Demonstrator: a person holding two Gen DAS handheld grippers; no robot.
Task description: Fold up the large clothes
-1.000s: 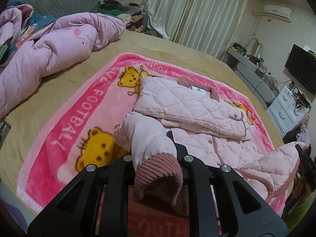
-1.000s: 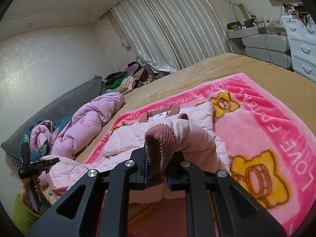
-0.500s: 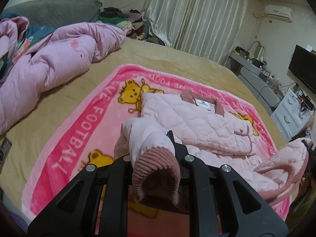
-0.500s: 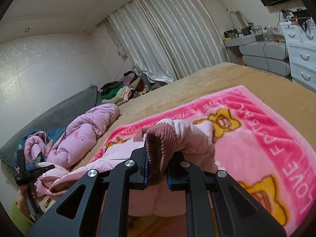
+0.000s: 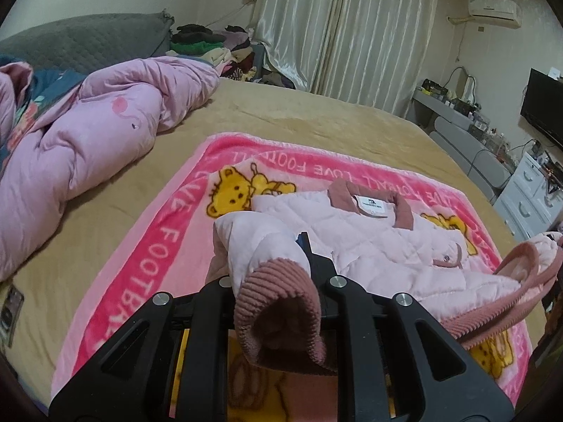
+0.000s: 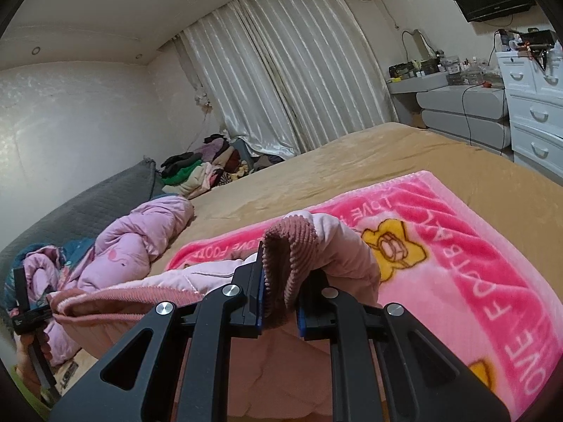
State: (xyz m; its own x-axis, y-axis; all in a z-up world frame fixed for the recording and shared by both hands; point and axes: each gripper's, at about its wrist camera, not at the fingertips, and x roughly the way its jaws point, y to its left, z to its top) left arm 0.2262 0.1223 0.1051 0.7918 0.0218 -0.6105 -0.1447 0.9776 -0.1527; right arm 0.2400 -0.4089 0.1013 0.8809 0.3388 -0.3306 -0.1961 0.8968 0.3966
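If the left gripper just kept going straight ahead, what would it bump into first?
Probably the pink jacket itself. The left gripper is shut on a ribbed cuff, and the jacket's folded body lies right ahead on the blanket. Depth is hard to judge through the fisheye, so it could pass just above it.

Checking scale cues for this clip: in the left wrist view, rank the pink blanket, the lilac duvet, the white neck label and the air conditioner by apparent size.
1. Pink blanket
2. Lilac duvet
3. Air conditioner, though it is far off, so surely bigger than it looks
4. Neck label
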